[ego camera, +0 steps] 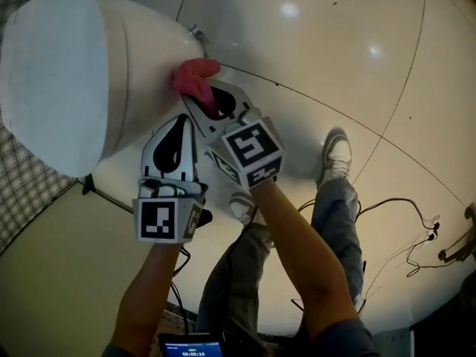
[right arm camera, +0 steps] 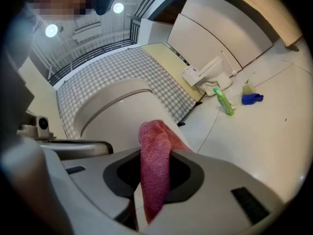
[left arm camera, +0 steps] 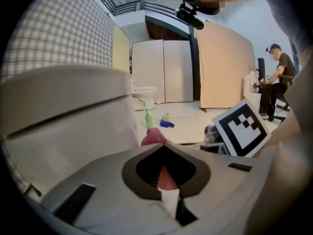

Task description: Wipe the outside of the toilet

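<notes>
The white ceramic toilet (ego camera: 82,73) fills the frame's upper left. The right gripper (ego camera: 212,101) has its fingers clamped on a pink terry cloth (ego camera: 195,79), which touches the bowl's side. Just below, the left gripper (ego camera: 182,125) has its fingers closed on nothing.

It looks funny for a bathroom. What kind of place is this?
Probably a practice bathroom inside a big hall: this toilet, another toilet across the open floor, a green bottle beside it. The right gripper holds a pink cloth.
</notes>
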Available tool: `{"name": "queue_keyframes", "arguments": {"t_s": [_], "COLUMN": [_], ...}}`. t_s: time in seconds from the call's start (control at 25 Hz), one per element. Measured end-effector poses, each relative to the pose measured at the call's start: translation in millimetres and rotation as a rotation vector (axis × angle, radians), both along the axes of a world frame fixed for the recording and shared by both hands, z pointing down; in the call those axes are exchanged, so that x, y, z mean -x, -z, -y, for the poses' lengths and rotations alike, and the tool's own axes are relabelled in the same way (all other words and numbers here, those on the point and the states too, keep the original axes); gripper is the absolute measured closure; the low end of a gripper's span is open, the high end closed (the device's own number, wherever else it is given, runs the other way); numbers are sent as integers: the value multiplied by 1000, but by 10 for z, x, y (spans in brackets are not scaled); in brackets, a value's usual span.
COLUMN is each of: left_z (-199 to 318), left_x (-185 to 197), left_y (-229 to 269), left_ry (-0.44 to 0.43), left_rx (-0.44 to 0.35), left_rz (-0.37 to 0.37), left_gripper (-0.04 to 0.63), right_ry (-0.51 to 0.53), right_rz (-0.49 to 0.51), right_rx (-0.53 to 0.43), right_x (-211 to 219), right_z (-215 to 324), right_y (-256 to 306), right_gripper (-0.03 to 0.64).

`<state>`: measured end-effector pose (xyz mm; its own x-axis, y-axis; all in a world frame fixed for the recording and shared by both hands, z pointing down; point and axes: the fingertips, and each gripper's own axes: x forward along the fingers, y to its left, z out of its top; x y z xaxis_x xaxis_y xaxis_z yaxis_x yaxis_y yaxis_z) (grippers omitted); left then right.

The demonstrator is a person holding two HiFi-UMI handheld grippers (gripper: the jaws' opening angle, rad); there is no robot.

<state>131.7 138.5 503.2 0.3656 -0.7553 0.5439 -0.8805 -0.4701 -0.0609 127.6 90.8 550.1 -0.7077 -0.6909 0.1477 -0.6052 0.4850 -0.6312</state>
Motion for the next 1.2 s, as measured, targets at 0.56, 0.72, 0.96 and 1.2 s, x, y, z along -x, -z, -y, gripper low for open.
{"name": "queue_keyframes", "arguments": {"t_s": [0.56, 0.72, 0.96, 1.2], "left_z": [597, 271, -224, -448], "left_x": [-69, 112, 559, 952], "left_y": [-469, -542, -654, -711], "left_ry": [44, -4, -37, -9], "left_rx": [33, 36, 29, 33], "left_rz": [55, 67, 99, 114], "left_gripper": [583, 583, 583, 583], "right_ry": [75, 76, 60, 121], "right_rz": [2, 1, 24, 33], "right_rx": [25, 30, 51, 54], "right_x": [-55, 127, 577, 1066], "right_z": [626, 206, -500, -943], "right_y": [-486, -556, -697, -730], "right_gripper": [532, 532, 532, 532]}}
